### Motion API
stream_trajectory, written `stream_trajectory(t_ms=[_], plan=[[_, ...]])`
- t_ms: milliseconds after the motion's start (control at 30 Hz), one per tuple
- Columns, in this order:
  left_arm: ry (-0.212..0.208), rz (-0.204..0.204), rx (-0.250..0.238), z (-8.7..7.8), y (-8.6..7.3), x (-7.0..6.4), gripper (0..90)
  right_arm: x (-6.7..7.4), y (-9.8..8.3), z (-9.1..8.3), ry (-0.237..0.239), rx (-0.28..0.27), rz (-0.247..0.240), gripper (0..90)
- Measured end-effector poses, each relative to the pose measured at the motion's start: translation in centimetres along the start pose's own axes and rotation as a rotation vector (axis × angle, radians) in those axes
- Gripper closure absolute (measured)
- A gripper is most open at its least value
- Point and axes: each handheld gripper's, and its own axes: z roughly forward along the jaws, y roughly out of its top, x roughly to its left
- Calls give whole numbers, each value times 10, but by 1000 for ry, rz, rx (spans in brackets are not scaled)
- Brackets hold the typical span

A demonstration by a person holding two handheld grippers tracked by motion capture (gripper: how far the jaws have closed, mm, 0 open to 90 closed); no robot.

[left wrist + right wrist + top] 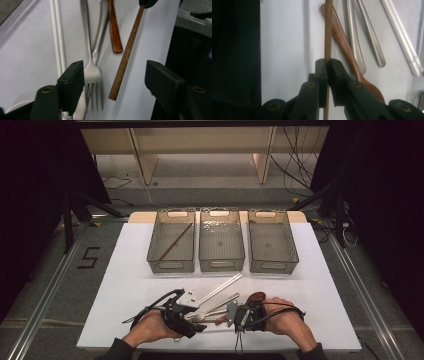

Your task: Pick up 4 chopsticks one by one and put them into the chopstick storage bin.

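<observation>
Right gripper view: jaws clamped on a wooden chopstick

Right gripper [327, 72] has its two black jaws pressed flat against a thin brown wooden chopstick [328, 30], which runs straight up from between them over the white table [287, 37]. In the high view the right hand [287, 317] lies low at the table's near edge, gripper pointing left toward the other hand. The left gripper [115, 85] faces it with jaws apart; the chopstick's squared free end [125, 57] and a steel fork [93, 77] lie between them, untouched. Just beside the stick rest a reddish wooden spoon [348, 50] and steel handles [354, 37]. Farther back, three mesh baskets [221, 262] stand in a row.
</observation>
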Motion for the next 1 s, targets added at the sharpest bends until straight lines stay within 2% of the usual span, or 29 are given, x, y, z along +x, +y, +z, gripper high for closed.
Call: stream_trajectory(t_ms=[100,167,367,533,1000], plan=[[-7,31,22,3,2,-2,394,0,2,-1,7,14,-6,855],[-16,45,32,5,4,-2,439,1,3,1,3,-2,-2,855],[-32,90,64,9,7,-5,548,1,6,1,8,9,-15,855],[-43,115,92,14,11,-7,606,2,7,2,8,7,-19,855],[-76,147,112,19,12,-8,793,4,9,2,18,6,-42,855]])
